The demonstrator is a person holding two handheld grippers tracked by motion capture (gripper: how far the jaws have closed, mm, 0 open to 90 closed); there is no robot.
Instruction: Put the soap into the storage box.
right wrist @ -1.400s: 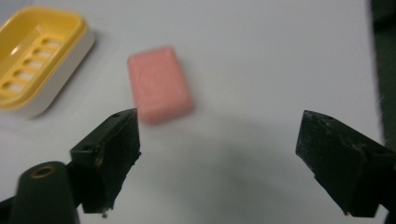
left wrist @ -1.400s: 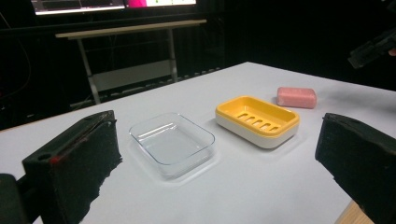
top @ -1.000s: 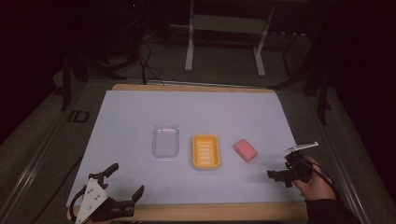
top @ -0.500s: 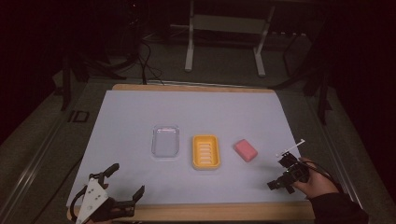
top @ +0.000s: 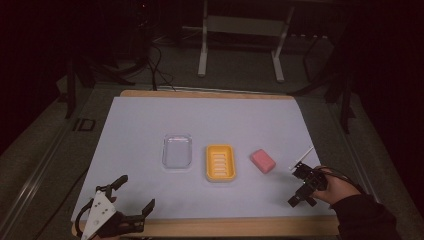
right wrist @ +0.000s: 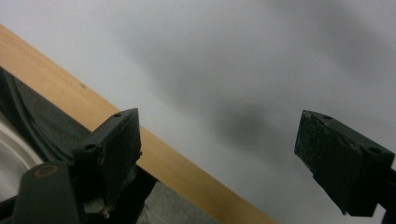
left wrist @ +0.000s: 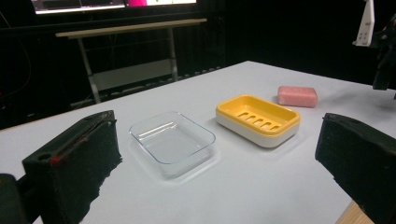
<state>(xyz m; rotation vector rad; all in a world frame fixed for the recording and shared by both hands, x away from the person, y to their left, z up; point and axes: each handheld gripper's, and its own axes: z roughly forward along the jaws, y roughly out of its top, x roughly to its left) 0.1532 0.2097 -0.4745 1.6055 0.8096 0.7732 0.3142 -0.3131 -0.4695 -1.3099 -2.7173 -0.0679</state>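
Your right gripper (top: 303, 188) sits low at the table's (top: 140, 125) right front corner, held in your hand (top: 334, 187), jaws spread wide and nothing between them. In its own view (right wrist: 217, 149) those jaws look down on bare white sheet and the wooden front edge (right wrist: 93, 114), which cuts across on a slant. So the gripper is tipped down and turned toward the table's near side, away from the objects.

The soap (top: 263, 161), the pink bar nearest that gripper, lies flat on the sheet, up and to the left of it, close but clearly apart. Just to the soap's left sits the yellow dish (top: 220, 162), empty, slots showing in its floor. Left of that, the clear tray (top: 177, 151), also empty. All three stand in a row across the middle of the table, each with a gap from its neighbour.

Your left gripper (top: 131, 197) is at the front left corner, partly over the wooden edge, jaws wide apart and empty. Its view (left wrist: 219, 154) looks across the tray (left wrist: 172, 141), then the dish (left wrist: 258, 119), with the soap (left wrist: 297, 95) beyond them. Your right gripper (left wrist: 383, 46) shows at that view's far right edge.
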